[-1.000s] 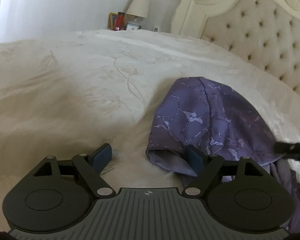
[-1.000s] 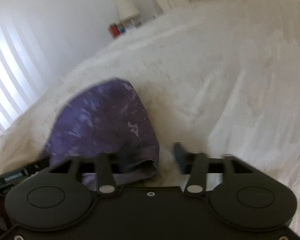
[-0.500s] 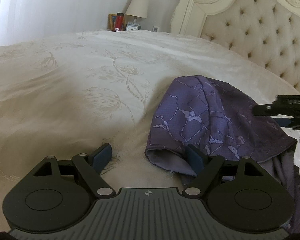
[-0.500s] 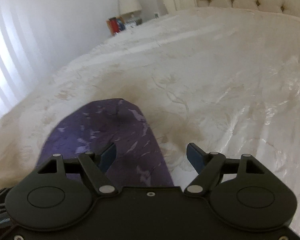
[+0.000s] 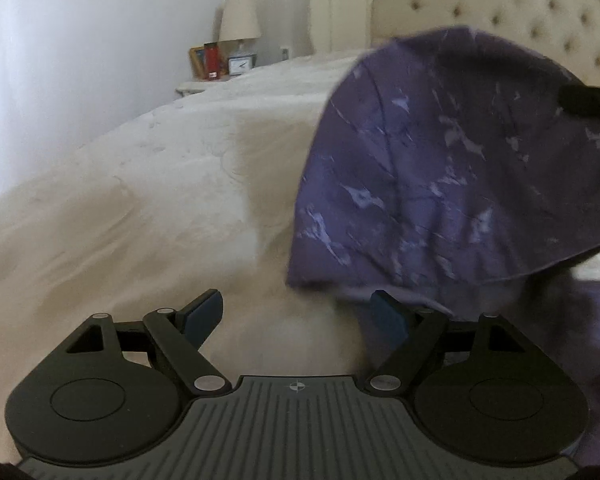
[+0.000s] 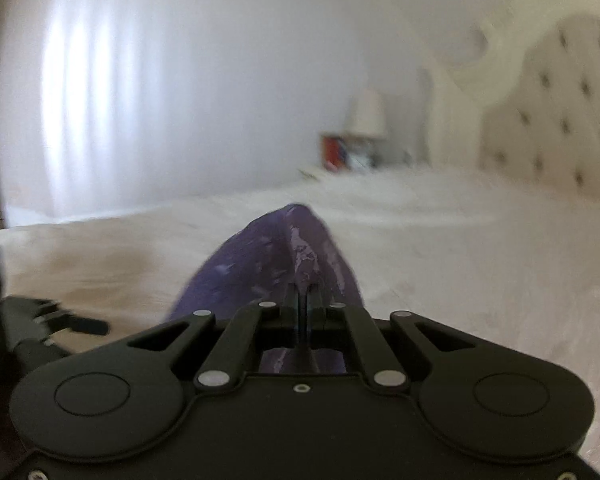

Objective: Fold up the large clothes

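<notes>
While the cream bedspread [image 5: 140, 208] fills both views below the tufted headboard [image 5: 500, 4], the purple marbled garment [image 5: 460, 160] hangs lifted above it, one edge pinched in the clenched right gripper [image 6: 303, 300]; left gripper [image 5: 296, 316] spread wide, holding nothing, its right finger just under the cloth's lower hem; lamp [image 5: 240, 16] on nightstand

Honestly nothing readable here, even the small white-faced analog clock [image 5: 239, 65] on the bedside table is too tiny and blurry for any numerals.
</notes>
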Demonstrator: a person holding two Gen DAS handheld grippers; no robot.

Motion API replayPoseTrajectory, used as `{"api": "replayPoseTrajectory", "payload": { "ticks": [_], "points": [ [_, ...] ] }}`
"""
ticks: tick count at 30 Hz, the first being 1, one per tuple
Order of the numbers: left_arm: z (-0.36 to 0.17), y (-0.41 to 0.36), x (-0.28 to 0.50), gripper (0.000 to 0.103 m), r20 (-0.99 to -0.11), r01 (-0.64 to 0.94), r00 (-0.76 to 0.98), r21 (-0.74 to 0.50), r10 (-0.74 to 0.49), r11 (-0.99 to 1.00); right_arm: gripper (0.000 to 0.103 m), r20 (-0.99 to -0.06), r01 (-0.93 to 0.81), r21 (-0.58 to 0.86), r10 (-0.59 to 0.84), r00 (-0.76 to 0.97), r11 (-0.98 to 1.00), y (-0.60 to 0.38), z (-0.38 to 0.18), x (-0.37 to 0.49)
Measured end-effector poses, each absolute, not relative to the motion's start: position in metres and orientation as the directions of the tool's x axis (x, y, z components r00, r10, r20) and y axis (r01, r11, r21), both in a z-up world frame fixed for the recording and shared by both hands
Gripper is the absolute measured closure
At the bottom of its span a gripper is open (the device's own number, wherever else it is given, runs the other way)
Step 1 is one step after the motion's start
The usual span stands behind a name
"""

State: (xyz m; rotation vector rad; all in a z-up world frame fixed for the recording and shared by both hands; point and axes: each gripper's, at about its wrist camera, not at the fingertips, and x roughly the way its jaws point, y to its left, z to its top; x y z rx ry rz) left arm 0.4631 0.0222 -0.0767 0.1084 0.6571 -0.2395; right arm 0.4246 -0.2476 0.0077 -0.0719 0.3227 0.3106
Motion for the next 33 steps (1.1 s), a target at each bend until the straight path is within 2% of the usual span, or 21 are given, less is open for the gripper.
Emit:
{"api": "replayPoseTrajectory", "payload": {
  "ticks": [4,10,11,15,16,17,18,19,20,23,25,31,32,33],
  "points": [
    [-0.064,0.048,0.414,0.023,-0.628,0.265,0.729,-0.106,-0.271,0.958,0.096,-0.294,-0.409,-0.099,0.366,0.883,0.907,-0.243,0.014,0.357],
    [-0.051,0.095,0.346,0.022,-0.594,0.276,0.683,-0.329,-0.425,0.903,0.094,-0.383,-0.502,-0.169,0.413,0.826,0.848,-0.232,-0.01,0.282],
    [-0.049,0.102,0.336,0.021,-0.585,0.285,0.669,-0.369,-0.46,0.885,0.092,-0.403,-0.511,-0.169,0.414,0.816,0.843,-0.231,-0.016,0.276],
    [-0.039,0.113,0.32,0.0,-0.554,0.305,0.618,-0.484,-0.558,0.82,0.086,-0.468,-0.5,-0.121,0.395,0.79,0.857,-0.232,-0.037,0.249],
    [-0.036,0.112,0.321,0.0,-0.549,0.302,0.605,-0.512,-0.576,0.804,0.084,-0.477,-0.489,-0.106,0.387,0.789,0.866,-0.234,-0.038,0.245],
    [-0.033,0.113,0.322,0.0,-0.542,0.295,0.593,-0.541,-0.595,0.787,0.072,-0.487,-0.475,-0.08,0.381,0.786,0.876,-0.237,-0.038,0.242],
    [-0.029,0.113,0.326,0.0,-0.527,0.289,0.588,-0.572,-0.614,0.768,0.049,-0.496,-0.458,-0.034,0.383,0.779,0.888,-0.241,-0.038,0.237],
    [-0.027,0.111,0.326,0.0,-0.503,0.29,0.591,-0.597,-0.63,0.748,0.04,-0.503,-0.445,0.006,0.388,0.773,0.895,-0.245,-0.038,0.231],
    [-0.021,0.11,0.329,0.0,-0.473,0.293,0.598,-0.622,-0.647,0.726,0.027,-0.511,-0.43,0.055,0.396,0.763,0.901,-0.25,-0.038,0.225],
    [-0.011,0.1,0.34,0.0,-0.412,0.289,0.617,-0.674,-0.67,0.68,0.027,-0.526,-0.382,0.174,0.414,0.743,0.908,-0.262,-0.037,0.22],
    [-0.006,0.088,0.355,0.0,-0.407,0.279,0.616,-0.687,-0.674,0.67,0.027,-0.531,-0.358,0.23,0.425,0.733,0.905,-0.27,-0.038,0.221],
    [-0.02,0.062,0.393,0.0,-0.53,0.147,0.578,-0.681,-0.621,0.718,0.026,-0.519,-0.311,0.379,0.479,0.708,0.872,-0.273,-0.052,0.231],
    [-0.027,0.059,0.399,0.003,-0.546,0.121,0.566,-0.686,-0.618,0.717,0.023,-0.509,-0.293,0.43,0.498,0.703,0.854,-0.274,-0.054,0.233],
    [-0.032,0.058,0.401,0.021,-0.558,0.099,0.551,-0.695,-0.621,0.712,0.018,-0.492,-0.278,0.481,0.519,0.699,0.831,-0.276,-0.056,0.235]
  ]
}}
